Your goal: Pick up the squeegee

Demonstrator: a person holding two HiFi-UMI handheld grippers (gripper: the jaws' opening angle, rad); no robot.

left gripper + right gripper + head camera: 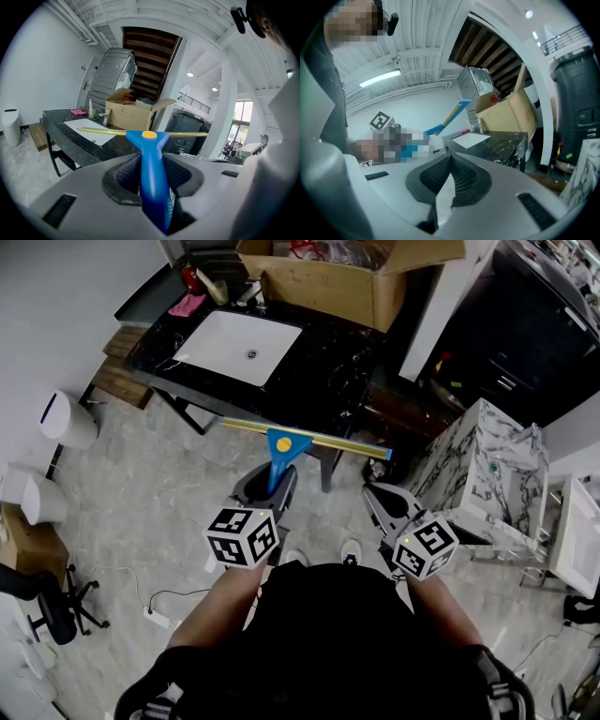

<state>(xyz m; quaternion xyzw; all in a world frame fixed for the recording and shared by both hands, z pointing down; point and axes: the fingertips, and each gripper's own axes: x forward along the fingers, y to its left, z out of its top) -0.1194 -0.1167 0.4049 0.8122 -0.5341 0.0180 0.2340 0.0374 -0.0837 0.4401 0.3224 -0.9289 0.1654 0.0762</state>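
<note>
First, head view: the left hand-held gripper is clamped on the squeegee, w/ one jaw on each side of the blue handle, held apart only by the handle's width. The squeegee is up off the floor. Its handle points away from the person & the yellow blade lies crosswise at the far end, over the near edge of the black bench. Can't tell from here whether the blade touches the bench. The right hand-held gripper sits near the left one at approx the same height, apart from the squeegee, w/ nothing in it. On the bench are a white sink, a pink cloth & a cardboard box at the back.

Left gripper view: both dark ribbed pads press on the blue handle, which runs up btwn them from the bottom of the picture. The handle widens into a head w/ a yellow button. The blade stretches level to both sides, in front of the sink & box.

Right gripper view: the jaw tips meet, pads touching at the top w/ a thin wedge of gap lower down & nothing btwn them. The squeegee shows beyond, up & left of the jaws, blade tilted, not touching this hand-held gripper. Bench & box lie to the right.
</note>
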